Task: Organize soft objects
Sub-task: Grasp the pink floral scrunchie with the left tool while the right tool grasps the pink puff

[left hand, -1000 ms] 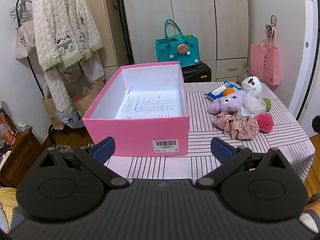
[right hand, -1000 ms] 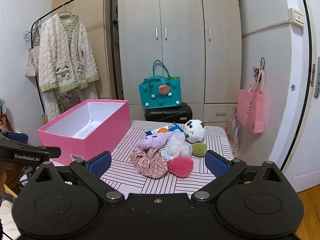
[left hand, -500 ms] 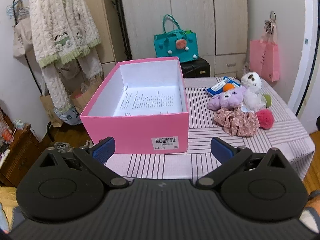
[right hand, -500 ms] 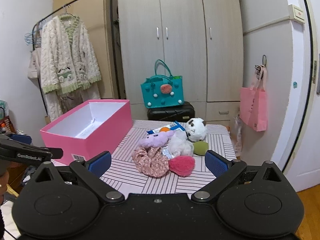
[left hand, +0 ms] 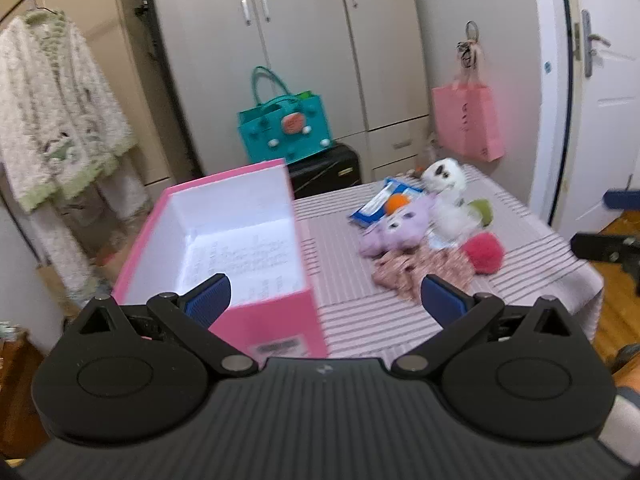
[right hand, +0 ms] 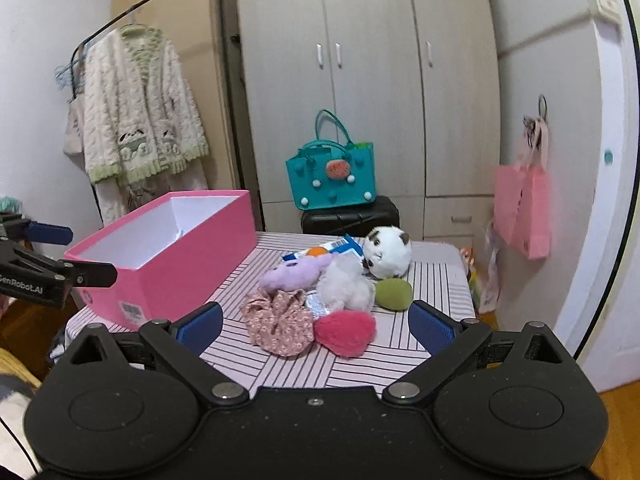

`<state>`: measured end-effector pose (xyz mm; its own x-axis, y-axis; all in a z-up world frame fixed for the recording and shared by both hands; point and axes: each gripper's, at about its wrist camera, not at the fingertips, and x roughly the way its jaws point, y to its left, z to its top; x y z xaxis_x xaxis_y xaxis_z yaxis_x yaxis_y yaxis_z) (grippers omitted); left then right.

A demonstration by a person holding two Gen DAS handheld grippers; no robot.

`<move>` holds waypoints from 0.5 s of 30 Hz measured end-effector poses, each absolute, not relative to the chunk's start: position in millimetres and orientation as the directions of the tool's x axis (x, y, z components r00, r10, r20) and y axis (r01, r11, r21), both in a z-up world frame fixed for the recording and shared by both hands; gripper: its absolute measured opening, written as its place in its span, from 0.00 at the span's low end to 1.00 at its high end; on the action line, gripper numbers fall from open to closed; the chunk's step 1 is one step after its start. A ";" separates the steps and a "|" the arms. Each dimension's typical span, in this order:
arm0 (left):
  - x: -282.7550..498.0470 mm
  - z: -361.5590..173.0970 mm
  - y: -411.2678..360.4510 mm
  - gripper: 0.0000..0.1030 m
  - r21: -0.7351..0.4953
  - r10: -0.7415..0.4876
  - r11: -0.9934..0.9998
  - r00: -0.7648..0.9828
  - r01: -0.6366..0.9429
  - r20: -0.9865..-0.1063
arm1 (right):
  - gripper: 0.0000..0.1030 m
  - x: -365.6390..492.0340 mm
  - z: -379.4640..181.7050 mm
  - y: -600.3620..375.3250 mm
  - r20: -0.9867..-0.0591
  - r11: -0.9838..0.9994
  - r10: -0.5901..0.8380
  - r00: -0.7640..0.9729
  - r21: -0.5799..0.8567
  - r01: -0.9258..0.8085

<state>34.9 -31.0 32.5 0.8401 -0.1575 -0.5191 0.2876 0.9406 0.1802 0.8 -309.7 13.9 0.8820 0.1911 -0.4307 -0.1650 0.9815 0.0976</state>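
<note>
Since the earlier frames, the left tongs [left hand: 323, 297] are swinging rightward and the right tongs [right hand: 316, 326] are closing in on the pile, so the toys are looming larger in both views. Both pairs of tongs are standing wide apart and carrying nothing. The soft things are lying heaped on the striped desk [right hand: 432, 280], well apart from the open pink box [right hand: 176, 252] on its left side: a flowered cloth [right hand: 280, 326] and a red puff [right hand: 346, 332] nearest, a purple plush [right hand: 294, 274], a white fluffy toy [right hand: 344, 286] and a green ball [right hand: 394, 294] behind, and a panda plush [right hand: 388, 252] at the back beside a blue packet [right hand: 336, 247] and an orange ball [right hand: 316, 251]. The pieces are touching and overlapping, so a grab is likely pinching two at once or dragging a neighbour along; the green ball and red puff are sitting near the desk's right edge and could be getting nudged off. The cloth is limp and may be slipping out of a shallow pinch. The left view is blurring with motion, so a hasty reach risks bumping the box or the other tongs.
</note>
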 end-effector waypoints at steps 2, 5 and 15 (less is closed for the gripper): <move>43.2 32.4 -36.6 1.00 0.158 -0.189 0.937 0.836 0.310 -0.516 | 0.96 7.6 7.2 -315.2 -0.437 0.981 0.192 0.879 0.111 -0.159; 55.5 30.7 -47.6 1.00 0.144 -0.239 0.925 0.834 0.351 -0.498 | 0.94 16.4 -3.3 -320.3 -0.443 0.984 0.176 0.879 0.101 -0.146; 99.6 25.5 -83.3 1.00 0.000 -0.381 0.895 0.766 0.445 -0.518 | 0.84 53.9 -38.3 -326.4 -0.458 0.977 0.212 0.863 0.081 -0.197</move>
<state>99.6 -83.3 25.5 0.7658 -0.3809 -0.5181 0.4454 0.8953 0.0001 53.9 -326.4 -38.3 0.8632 0.2123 -0.4582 -0.1973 0.9770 0.0810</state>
